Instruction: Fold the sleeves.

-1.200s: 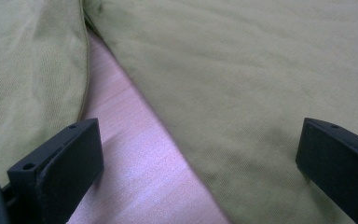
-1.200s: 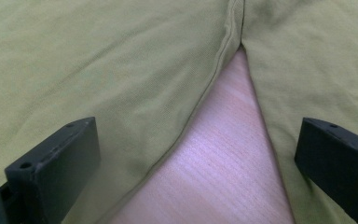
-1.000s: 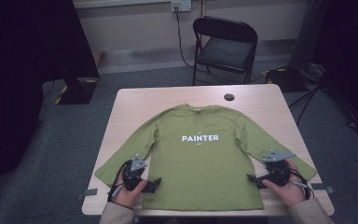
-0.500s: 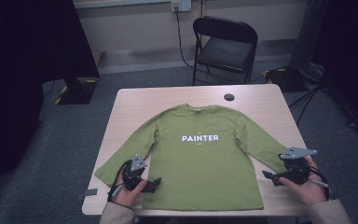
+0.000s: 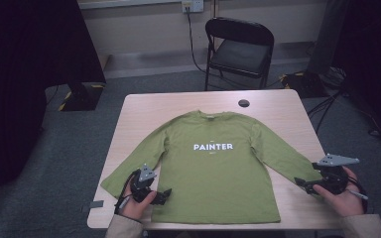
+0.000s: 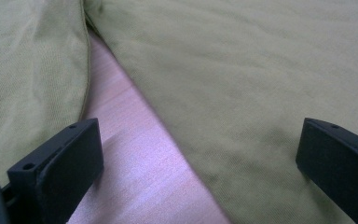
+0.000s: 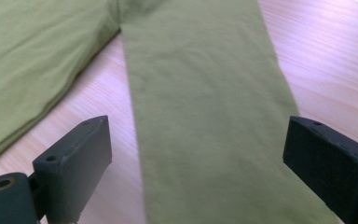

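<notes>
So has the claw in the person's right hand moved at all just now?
Yes. The right claw slid outward from the shirt's bottom hem to the sleeve end, toward the table's right edge.

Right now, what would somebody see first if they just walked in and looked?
First, the big green shirt spread flat in the middle of the wooden table, with the white word PAINTER across its chest. Next, the two black tools: the left tool at the shirt's bottom corner and the right tool at a sleeve end, both open. Behind the table stands a black folding chair.
</notes>
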`<state>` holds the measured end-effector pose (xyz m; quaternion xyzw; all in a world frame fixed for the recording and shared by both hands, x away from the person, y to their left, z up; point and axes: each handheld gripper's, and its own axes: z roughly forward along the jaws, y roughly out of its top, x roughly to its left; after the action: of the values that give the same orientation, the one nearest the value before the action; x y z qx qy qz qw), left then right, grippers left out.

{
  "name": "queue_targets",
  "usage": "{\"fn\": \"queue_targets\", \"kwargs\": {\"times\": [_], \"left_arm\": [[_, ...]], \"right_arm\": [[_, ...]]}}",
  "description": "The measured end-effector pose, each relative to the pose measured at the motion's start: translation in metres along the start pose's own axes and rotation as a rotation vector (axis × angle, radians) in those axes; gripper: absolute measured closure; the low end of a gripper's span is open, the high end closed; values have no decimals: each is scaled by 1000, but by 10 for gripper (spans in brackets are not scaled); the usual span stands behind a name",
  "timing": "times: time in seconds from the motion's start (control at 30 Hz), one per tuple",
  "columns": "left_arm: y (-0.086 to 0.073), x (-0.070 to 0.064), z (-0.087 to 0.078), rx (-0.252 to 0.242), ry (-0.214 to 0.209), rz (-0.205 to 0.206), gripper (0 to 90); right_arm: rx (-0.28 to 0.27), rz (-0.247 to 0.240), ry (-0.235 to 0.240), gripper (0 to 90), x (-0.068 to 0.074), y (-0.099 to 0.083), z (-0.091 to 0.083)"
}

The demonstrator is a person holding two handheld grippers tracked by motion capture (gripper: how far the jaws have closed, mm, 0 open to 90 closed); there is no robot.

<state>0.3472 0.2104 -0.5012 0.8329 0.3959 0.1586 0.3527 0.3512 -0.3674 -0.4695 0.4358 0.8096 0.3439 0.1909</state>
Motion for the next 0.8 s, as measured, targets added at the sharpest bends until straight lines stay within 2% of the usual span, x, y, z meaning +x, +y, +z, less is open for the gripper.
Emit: {"fn": "queue_targets", "kwargs": {"times": [0.2,0.5,0.63,0.8], "left_arm": [[0,0,0,0,-1,-1,0],[1,1,1,0,-2,3,0],[1,1,1,1,-2,4,0],[1,1,1,1,-2,4,0]], "right_arm": [[31,34,-22,82,-9,-10,-1],[22,87,-31,82,-18,-25,-5],[45,104,-39,84,-21,-34,-7],[19,148,-39,119,-27,-37,-13]]}}
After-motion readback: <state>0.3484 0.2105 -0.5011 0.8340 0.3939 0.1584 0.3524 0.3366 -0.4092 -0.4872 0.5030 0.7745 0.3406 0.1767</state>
